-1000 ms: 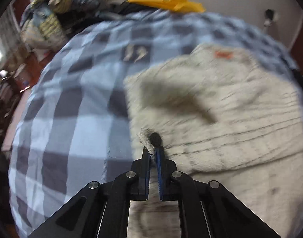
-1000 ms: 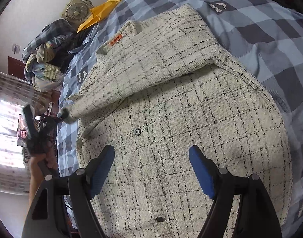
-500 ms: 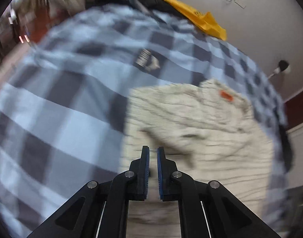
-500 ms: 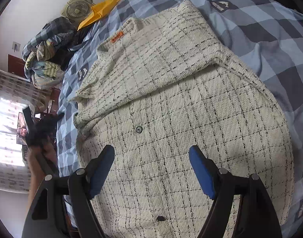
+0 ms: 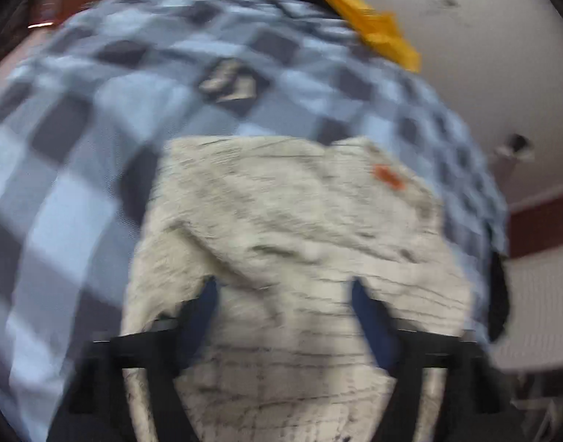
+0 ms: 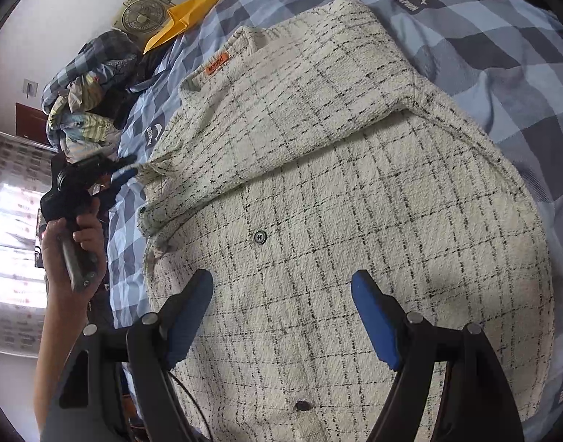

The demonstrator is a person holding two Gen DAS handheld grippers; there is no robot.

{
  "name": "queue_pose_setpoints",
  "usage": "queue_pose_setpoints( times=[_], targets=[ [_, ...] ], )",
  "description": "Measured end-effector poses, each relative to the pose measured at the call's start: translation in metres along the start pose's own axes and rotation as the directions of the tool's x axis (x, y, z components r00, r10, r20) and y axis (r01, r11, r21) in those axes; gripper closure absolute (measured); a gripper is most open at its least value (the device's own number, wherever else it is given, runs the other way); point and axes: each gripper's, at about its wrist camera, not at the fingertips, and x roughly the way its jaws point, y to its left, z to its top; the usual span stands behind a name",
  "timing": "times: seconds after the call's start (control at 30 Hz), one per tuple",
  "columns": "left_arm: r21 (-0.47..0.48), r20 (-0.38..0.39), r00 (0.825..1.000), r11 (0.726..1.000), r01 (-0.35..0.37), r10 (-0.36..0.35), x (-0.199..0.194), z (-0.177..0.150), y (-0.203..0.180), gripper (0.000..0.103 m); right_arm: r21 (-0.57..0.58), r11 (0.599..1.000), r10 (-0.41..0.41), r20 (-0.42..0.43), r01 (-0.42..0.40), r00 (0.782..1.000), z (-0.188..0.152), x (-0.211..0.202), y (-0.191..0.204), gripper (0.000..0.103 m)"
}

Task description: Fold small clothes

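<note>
A cream tweed jacket (image 6: 336, 191) with thin black check lines lies flat on the bed, its sleeves folded across the body. It has an orange label (image 6: 217, 63) at the collar and dark buttons (image 6: 259, 236) down the front. My right gripper (image 6: 281, 283) hovers open over the jacket's lower front, with nothing between its blue pads. My left gripper (image 5: 283, 287) is blurred and its jaws are opening wide above the jacket (image 5: 292, 221), gripping nothing. In the right wrist view the left gripper (image 6: 123, 176) sits just off the jacket's left edge, held by a hand (image 6: 71, 235).
A blue and grey check sheet (image 6: 502, 73) covers the bed. A heap of clothes (image 6: 93, 84), a yellow envelope (image 6: 193, 11) and a small fan (image 6: 141, 14) lie at the far end by the white wall. The bed's left edge runs beside the hand.
The left gripper let go of the sleeve cuff, which dropped onto the jacket. It then pulled back and rolled, and its jaws went from shut to wide apart. The right gripper stayed put.
</note>
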Motion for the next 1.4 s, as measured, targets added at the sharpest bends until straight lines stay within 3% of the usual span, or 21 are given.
queue_pose_setpoints(
  times=[0.17,0.27,0.33,0.43,0.5,0.57,0.67,0.73,0.83,0.87,0.93,1.0,1.07,1.13,1.2,1.27,1.37,1.4],
  targets=[
    [0.024,0.013,0.983,0.983,-0.182,0.181,0.004,0.001,-0.004,0.025,-0.005,1.0,0.005,-0.003,-0.005,1.0,-0.002,0.0,0.004,0.028],
    [0.023,0.021,0.983,0.983,-0.182,0.181,0.009,0.01,-0.003,0.025,-0.005,1.0,0.007,0.0,-0.007,1.0,-0.004,0.0,0.005,0.028],
    [0.023,0.042,0.972,0.972,-0.233,0.232,0.013,0.02,0.0,0.028,-0.002,1.0,0.006,0.002,-0.006,1.0,-0.003,0.001,0.004,0.028],
    [0.016,-0.072,0.977,0.98,-0.199,0.199,0.034,0.026,0.013,0.086,0.003,1.0,-0.001,0.005,0.001,1.0,-0.003,0.001,0.001,0.028],
    [0.027,-0.115,0.971,0.978,-0.207,0.209,0.041,0.023,0.018,0.092,0.01,1.0,-0.003,0.006,0.003,1.0,-0.002,0.001,-0.001,0.028],
    [0.106,-0.069,0.969,0.968,-0.229,0.237,0.036,0.019,0.013,0.094,0.021,1.0,-0.001,0.013,0.001,1.0,-0.001,0.0,-0.003,0.028],
    [0.173,0.07,0.983,0.968,-0.18,0.17,0.006,0.017,0.001,0.095,0.015,1.0,-0.004,0.018,0.004,1.0,-0.002,-0.002,-0.001,0.028],
    [0.191,0.131,0.989,0.977,-0.096,0.071,-0.014,0.015,-0.001,0.095,0.008,1.0,-0.006,0.015,0.006,1.0,-0.003,-0.001,0.001,0.028],
    [0.223,0.219,0.973,0.974,0.03,-0.08,-0.033,0.011,0.004,0.095,-0.002,1.0,-0.014,0.005,0.014,1.0,-0.005,0.003,0.004,0.028],
    [0.235,0.251,0.962,0.971,0.048,-0.109,-0.036,0.009,0.011,0.095,-0.005,1.0,-0.015,0.003,0.015,1.0,-0.006,0.004,0.005,0.028],
    [0.222,0.25,0.966,0.975,0.01,-0.067,-0.022,0.015,0.017,0.095,-0.011,1.0,-0.019,0.002,0.019,1.0,-0.007,0.005,0.007,0.028],
    [0.192,0.148,0.989,0.98,-0.058,0.03,0.011,0.019,0.031,0.095,-0.022,1.0,-0.023,0.003,0.023,1.0,-0.008,0.006,0.008,0.028],
    [0.175,0.062,0.996,0.982,-0.076,0.066,0.033,0.02,0.042,0.094,-0.026,0.999,-0.028,0.007,0.029,1.0,-0.008,0.006,0.009,0.028],
    [0.158,0.029,0.998,0.985,-0.063,0.059,0.041,0.017,0.051,0.091,-0.033,0.999,-0.033,0.006,0.033,0.999,-0.008,0.007,0.01,0.028],
    [0.137,0.044,0.998,0.989,-0.049,0.043,0.035,0.019,0.057,0.081,-0.035,0.999,-0.033,0.003,0.033,0.999,-0.007,0.008,0.01,0.028],
    [0.122,0.09,0.988,0.983,-0.134,0.124,0.023,0.023,0.06,0.051,-0.037,0.999,-0.032,-0.001,0.032,0.999,-0.007,0.009,0.011,0.028],
    [0.105,0.232,0.944,0.959,-0.263,0.234,-0.006,0.026,0.064,0.022,-0.043,0.999,-0.027,-0.007,0.027,1.0,-0.008,0.01,0.013,0.028],
    [0.106,0.288,0.927,0.954,-0.28,0.24,-0.02,0.025,0.061,0.021,-0.046,0.999,-0.025,-0.008,0.025,1.0,-0.008,0.011,0.014,0.028]
  ],
)
